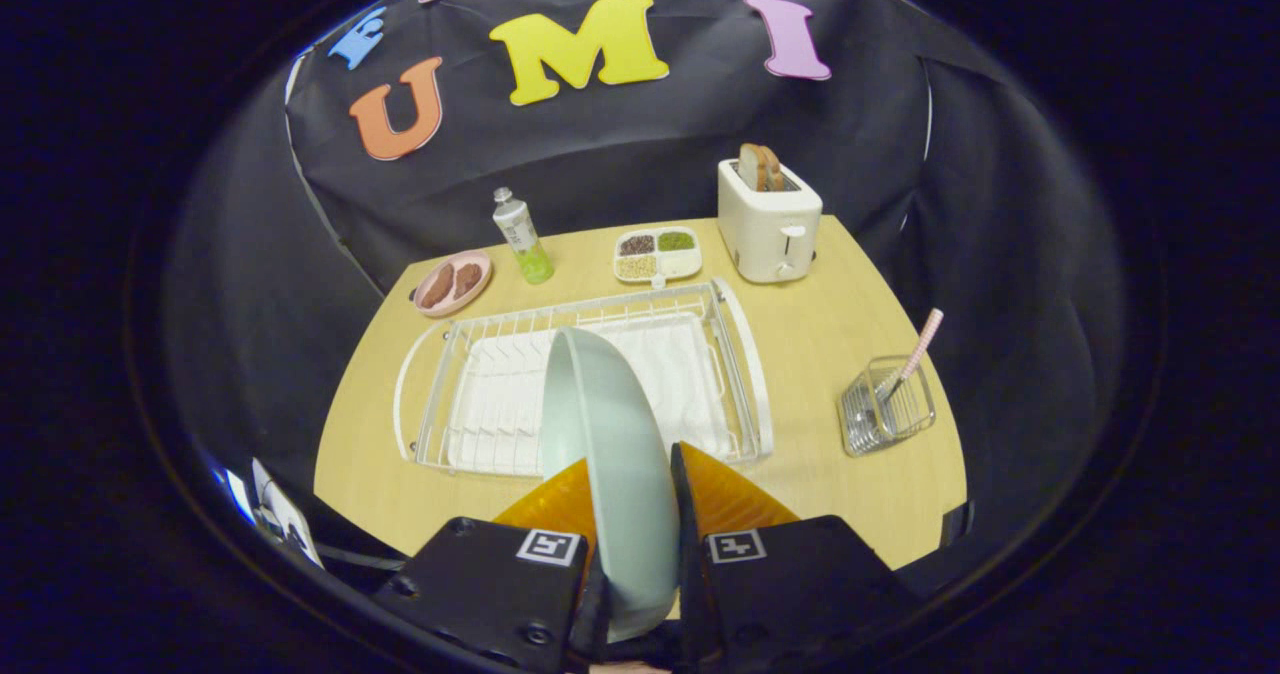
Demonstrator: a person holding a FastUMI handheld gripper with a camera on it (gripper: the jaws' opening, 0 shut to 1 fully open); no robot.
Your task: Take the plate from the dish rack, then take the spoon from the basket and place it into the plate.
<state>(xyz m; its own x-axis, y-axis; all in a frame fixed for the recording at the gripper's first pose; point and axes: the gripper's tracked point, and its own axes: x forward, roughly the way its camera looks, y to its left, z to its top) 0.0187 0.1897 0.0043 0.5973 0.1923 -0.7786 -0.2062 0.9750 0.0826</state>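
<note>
A pale green plate [605, 434] stands on edge between my two orange fingers, and my gripper [630, 479] is shut on its rim. The plate is held up above the white wire dish rack [735, 354], in front of the rack's near rail. To the right of the fingers, a small clear wire basket [888, 414] sits on the wooden table [810, 334]. A spoon with a pink checked handle [918, 349] leans out of that basket toward the upper right.
Beyond the rack stand a white toaster [768, 219] with bread slices, a divided white tray [657, 253] of grains, a small bottle [522, 237] with green liquid and a pink dish [452, 283] with brown pieces. Bare table lies between rack and basket.
</note>
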